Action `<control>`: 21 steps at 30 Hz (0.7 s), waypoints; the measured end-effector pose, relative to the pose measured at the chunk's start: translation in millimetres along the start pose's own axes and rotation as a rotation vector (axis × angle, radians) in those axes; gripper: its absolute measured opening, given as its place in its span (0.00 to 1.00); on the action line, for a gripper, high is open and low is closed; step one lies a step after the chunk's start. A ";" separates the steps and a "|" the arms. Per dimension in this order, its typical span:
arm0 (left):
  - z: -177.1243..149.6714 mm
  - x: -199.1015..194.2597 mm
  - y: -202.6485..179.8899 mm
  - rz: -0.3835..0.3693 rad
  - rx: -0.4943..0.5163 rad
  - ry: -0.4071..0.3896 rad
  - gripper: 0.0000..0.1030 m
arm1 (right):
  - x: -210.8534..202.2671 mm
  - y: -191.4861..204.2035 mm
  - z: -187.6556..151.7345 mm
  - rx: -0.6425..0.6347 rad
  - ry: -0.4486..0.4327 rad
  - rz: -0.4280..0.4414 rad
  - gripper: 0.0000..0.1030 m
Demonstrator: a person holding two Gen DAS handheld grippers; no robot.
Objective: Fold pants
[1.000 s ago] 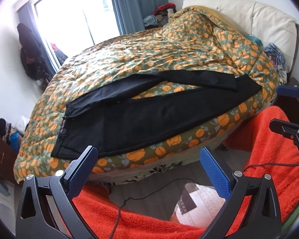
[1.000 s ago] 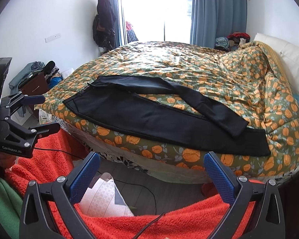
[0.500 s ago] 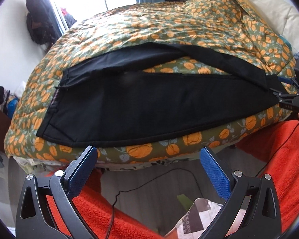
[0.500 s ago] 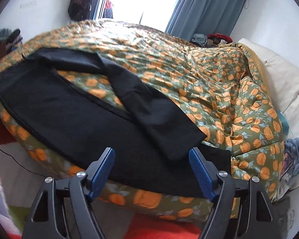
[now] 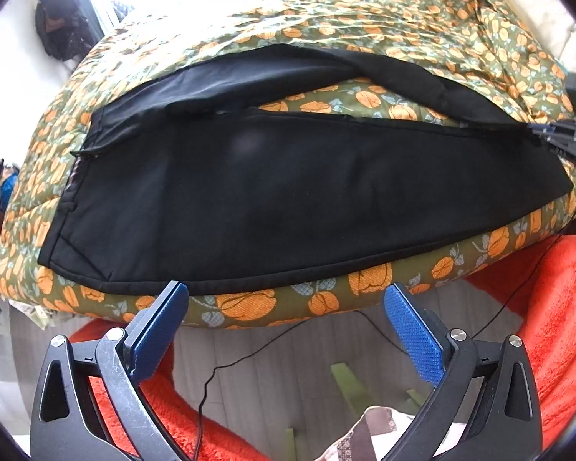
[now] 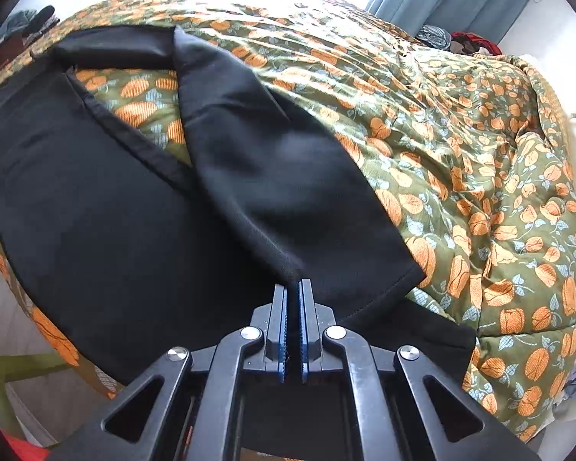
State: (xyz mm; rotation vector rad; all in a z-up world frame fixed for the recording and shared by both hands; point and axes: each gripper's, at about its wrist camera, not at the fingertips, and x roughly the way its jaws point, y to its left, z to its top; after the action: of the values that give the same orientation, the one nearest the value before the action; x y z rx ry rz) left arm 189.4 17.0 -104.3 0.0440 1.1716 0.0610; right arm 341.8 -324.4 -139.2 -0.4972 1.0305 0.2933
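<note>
Black pants [image 5: 288,192] lie on an olive quilt [image 5: 364,19] patterned with orange pumpkins. Gripper pads [image 5: 412,332] are blue. A blanket [image 5: 556,326] is orange-red.

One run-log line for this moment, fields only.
stage: first grasp | right gripper: jaws shut on pants hem | left gripper: open, holding nothing, near the bed edge | pants: spread flat on quilt

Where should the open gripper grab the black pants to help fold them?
Probably the waistband corner of the black pants, coming in from the bed's near edge. It lies flat near the quilt edge, close ahead of the open left gripper. The right gripper seems shut at the leg hem.
</note>
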 end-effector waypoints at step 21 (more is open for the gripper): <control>6.8 42.4 -3.1 -0.071 -0.091 0.102 0.99 | 128.9 -214.4 45.0 1.028 -0.146 0.275 0.43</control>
State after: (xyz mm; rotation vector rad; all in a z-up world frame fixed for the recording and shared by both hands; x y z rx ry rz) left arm 212.2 16.9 -140.9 -0.0818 1.2702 0.0546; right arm 536.3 -483.3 -178.1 0.5879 0.9666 0.0132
